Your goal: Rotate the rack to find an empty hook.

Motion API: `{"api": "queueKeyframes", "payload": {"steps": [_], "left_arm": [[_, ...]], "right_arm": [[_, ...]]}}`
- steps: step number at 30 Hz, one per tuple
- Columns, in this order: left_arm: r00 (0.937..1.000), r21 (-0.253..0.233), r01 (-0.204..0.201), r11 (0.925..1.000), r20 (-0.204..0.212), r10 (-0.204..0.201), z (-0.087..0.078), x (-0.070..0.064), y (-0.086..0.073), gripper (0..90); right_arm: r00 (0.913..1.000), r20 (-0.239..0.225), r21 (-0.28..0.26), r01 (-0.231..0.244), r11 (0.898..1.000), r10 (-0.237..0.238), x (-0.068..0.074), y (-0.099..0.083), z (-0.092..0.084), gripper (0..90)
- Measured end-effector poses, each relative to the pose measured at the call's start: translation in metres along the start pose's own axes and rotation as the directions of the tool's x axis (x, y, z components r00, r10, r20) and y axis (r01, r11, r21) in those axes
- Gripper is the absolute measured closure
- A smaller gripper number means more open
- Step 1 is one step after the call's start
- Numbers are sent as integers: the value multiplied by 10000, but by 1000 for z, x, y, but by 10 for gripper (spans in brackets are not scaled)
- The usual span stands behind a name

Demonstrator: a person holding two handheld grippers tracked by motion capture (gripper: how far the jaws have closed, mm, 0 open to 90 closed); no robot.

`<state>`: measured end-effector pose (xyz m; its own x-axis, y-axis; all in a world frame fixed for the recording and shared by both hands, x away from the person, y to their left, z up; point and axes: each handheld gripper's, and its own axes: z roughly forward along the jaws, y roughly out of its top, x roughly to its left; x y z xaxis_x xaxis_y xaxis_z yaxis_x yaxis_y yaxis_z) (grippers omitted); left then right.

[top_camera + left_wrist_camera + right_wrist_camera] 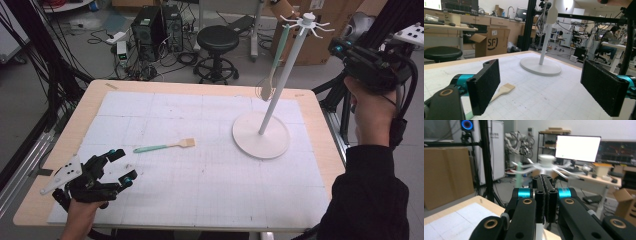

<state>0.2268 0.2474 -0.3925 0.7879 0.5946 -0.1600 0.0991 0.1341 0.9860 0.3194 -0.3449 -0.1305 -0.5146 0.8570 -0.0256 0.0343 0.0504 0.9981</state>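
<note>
High view – left tool (120, 166) gaping nr brush (165, 146).

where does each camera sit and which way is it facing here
High view: above the person's side, looking forward and down on the white gridded table; both hands and grippers show.
Left gripper view: rides the left gripper, facing the white hook stand and wooden-bristled, green-handled brush; open jaws show.
Right gripper view: rides the right gripper, facing the stand's top; shut jaws show.
All three share the stand.

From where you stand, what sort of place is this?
Most likely a research lab or workshop: computer towers and tangled cables on the floor, lit monitors on benches, cardboard boxes, and a gridded work table holding a hanging rack.
</note>
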Motion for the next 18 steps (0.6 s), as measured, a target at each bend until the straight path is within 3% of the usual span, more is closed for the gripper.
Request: {"api": "queueKeyframes", "payload": {"steps": [8, 18], "left_arm": [[10000, 52, 25, 10000, 42, -25, 0, -1, 0, 165], [10000, 40, 27, 10000, 5, -27, -4, 0, 0, 165]], "right_arm": [[9997, 103, 206, -233, 9995, 231, -7, -3, 14, 892], [9991, -421, 197, -71, 9998, 80, 7, 0, 28, 893]]}}
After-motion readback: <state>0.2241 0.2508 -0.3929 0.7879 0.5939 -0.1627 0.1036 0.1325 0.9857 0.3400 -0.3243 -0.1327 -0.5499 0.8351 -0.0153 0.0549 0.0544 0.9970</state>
